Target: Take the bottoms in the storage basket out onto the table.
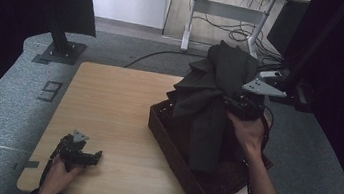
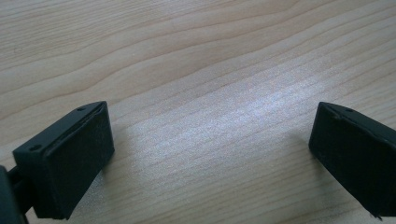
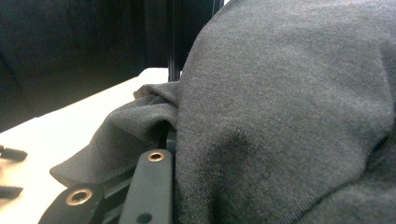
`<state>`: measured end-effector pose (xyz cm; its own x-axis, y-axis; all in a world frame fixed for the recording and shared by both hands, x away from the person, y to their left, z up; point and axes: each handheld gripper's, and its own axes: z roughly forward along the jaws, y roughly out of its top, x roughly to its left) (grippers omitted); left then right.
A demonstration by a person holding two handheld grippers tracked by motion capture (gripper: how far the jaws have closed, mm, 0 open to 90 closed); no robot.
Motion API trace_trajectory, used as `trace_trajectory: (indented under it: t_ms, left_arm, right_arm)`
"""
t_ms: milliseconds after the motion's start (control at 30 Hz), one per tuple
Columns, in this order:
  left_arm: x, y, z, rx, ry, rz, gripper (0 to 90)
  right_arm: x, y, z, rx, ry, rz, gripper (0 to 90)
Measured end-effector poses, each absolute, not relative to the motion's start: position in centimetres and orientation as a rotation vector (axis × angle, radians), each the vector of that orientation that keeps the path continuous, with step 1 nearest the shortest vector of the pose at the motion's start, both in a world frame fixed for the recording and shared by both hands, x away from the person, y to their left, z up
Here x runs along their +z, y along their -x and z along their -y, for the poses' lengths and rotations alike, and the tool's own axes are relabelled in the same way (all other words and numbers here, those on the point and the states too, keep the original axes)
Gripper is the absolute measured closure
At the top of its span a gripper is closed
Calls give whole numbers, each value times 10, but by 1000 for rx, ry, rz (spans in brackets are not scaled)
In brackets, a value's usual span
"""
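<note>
High view: at the near left corner of the wooden table (image 1: 107, 113), the left gripper (image 1: 93, 155) rests low in the person's left hand (image 1: 57, 177), its jaws spread wide with bare wood between them, as the left gripper view confirms. To the right, a dark woven basket (image 1: 172, 152) sits on the table's right half. Above it hangs a dark grey garment (image 1: 209, 102), lifted in a bunched peak with its lower end trailing down into the basket. At the far right, the right gripper (image 1: 232, 105), held up by the right hand (image 1: 247, 132), pinches the cloth; in the right gripper view the fabric drapes over the jaws.
</note>
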<state>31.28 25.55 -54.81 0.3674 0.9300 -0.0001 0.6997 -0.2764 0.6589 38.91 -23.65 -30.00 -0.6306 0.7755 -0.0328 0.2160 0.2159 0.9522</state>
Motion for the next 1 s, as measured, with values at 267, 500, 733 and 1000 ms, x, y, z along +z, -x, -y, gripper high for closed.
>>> trace_trajectory:
  t_ms: [267, 500, 733, 1000]
  left_arm:
    - [-548, -313, -261, 533, -2058, -1416, 0]
    - [-548, -312, -266, 540, -2051, -1428, 0]
    - [-548, -312, -272, 542, -2046, -1437, 0]
    - [-548, -311, -279, 544, -2043, -1443, 0]
  right_arm:
    - [-279, -385, 229, 1443, -866, -1933, 667]
    - [-272, -385, 217, 1458, -837, -1923, 666]
    - [-269, -386, 205, 1469, -816, -1928, 666]
    - [-264, -386, 192, 1485, -789, -1928, 665]
